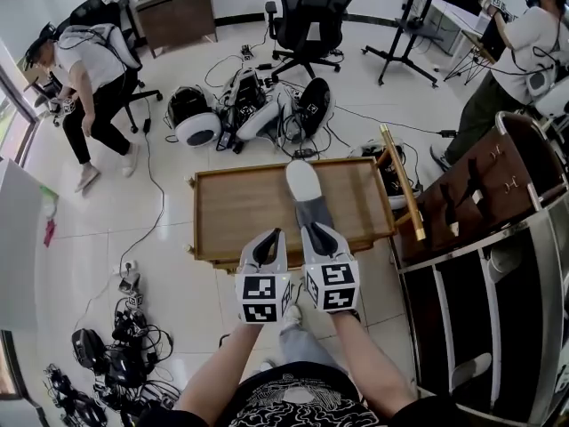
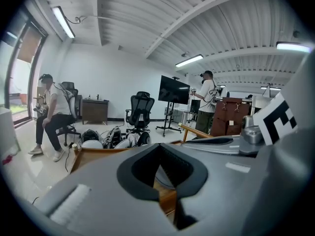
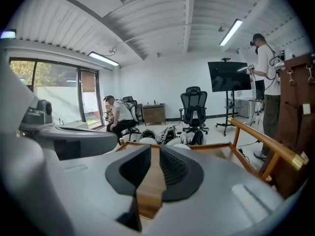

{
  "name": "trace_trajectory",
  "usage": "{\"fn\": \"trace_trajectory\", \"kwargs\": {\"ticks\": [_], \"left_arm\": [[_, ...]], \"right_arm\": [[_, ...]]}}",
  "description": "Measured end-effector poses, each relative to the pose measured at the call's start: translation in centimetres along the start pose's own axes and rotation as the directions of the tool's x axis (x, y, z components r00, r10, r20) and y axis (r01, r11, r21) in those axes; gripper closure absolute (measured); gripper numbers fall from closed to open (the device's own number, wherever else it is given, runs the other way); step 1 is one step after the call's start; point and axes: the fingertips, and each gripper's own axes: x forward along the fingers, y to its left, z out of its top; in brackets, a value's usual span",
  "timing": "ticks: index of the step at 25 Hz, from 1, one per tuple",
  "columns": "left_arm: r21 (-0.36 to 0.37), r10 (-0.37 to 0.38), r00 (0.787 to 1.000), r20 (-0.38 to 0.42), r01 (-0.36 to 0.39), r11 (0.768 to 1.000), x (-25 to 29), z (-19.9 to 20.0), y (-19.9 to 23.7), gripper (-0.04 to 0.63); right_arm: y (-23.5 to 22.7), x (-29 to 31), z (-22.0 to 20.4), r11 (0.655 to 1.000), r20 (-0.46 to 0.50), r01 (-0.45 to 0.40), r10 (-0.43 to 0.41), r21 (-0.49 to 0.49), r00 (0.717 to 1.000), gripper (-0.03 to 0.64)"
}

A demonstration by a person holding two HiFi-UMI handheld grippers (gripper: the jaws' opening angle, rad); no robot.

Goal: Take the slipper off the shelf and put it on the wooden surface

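A white and grey slipper (image 1: 303,188) lies on the wooden tray table (image 1: 240,207), toe pointing away from me. My right gripper (image 1: 317,229) sits just behind its heel, over the table's near edge. In the right gripper view, the right gripper (image 3: 150,173) has its jaws slightly apart, and only bare wood shows in the gap. My left gripper (image 1: 269,236) hovers beside it to the left, also over the near edge. The left gripper (image 2: 165,173) is open and holds nothing; wood shows through its gap.
A metal shelf (image 1: 498,310) stands to my right with more slippers (image 1: 507,256) on it. A wooden rail (image 1: 400,181) juts up at the table's right side. Cables and gear (image 1: 116,336) litter the floor at left. An office chair (image 1: 307,12) and seated and standing people are farther off.
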Motion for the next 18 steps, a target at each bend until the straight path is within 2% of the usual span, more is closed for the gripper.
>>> {"fn": "trace_trajectory", "kwargs": {"ticks": [9,18], "left_arm": [[0.008,-0.016,0.999,0.040,0.016,1.000,-7.0,-0.7,-0.1,0.591],[0.024,-0.060,0.993,0.099,0.058,0.998,-14.5,-1.2,-2.6,0.591]], "right_arm": [[5.5,-6.2,0.6,1.000,0.071,0.013,-0.012,-0.021,0.997,0.574],[9.8,-13.3,0.8,0.997,0.151,0.049,-0.040,-0.054,0.988,0.617]]}}
